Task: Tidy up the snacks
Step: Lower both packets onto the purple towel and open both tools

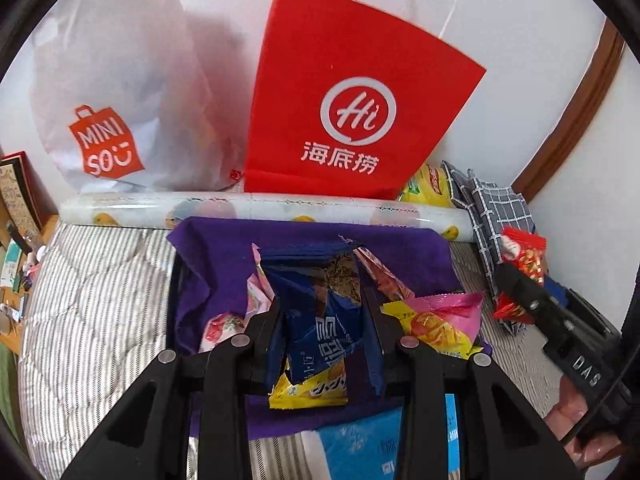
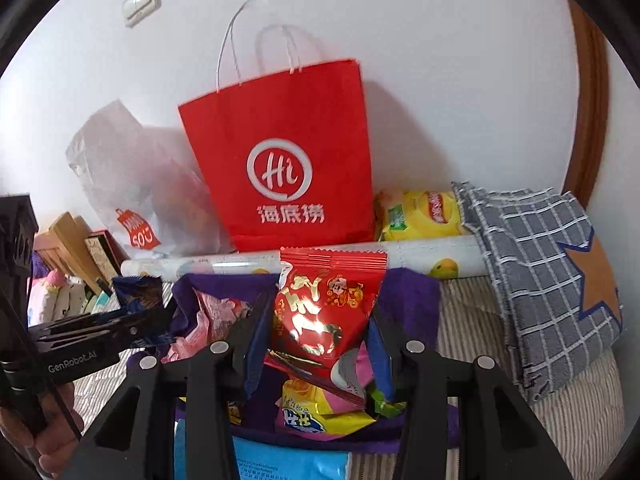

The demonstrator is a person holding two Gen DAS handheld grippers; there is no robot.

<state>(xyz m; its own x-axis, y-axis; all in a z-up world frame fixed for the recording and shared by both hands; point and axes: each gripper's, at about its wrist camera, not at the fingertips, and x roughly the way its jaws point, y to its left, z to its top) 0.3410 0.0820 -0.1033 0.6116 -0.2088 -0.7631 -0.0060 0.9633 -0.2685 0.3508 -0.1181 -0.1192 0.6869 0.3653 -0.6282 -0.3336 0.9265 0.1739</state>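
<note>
- White wall at the back, striped quilt (image 1: 100, 288) underneath, and a purple box (image 1: 304, 240) sitting open on it, just in front of a patterned roll (image 1: 280, 204) lying crosswise.
- Behind the roll, a red bag (image 1: 352, 92) stands against the wall, a white bag (image 1: 120, 92) slumped beside it on the left.
- To the right, a yellow pack (image 2: 420, 212) peeks out next to the red bag, with a checked cloth (image 2: 540, 264) draped over the roll's end.
- Left gripper (image 1: 322, 320) is clamped on a blue packet (image 1: 320, 320), holding it over the box; the packet's top is crumpled between the fingers.
- Right gripper (image 2: 320, 320) has its jaws pinched on a red packet (image 2: 326, 304), upright, also over the box.
- From the left camera that same red packet shows out at the right edge, well apart from the blue one.
- Down in the box: a pink-and-yellow packet (image 1: 436, 320) on the right, a pink packet (image 2: 212, 316) on the left, a yellow packet (image 1: 308, 392) near the front.
- A light-blue pack (image 2: 288, 460) lies on the quilt just this side of the box.
- A hand (image 2: 52, 432) grips the left tool's handle at the right camera's left edge.
</note>
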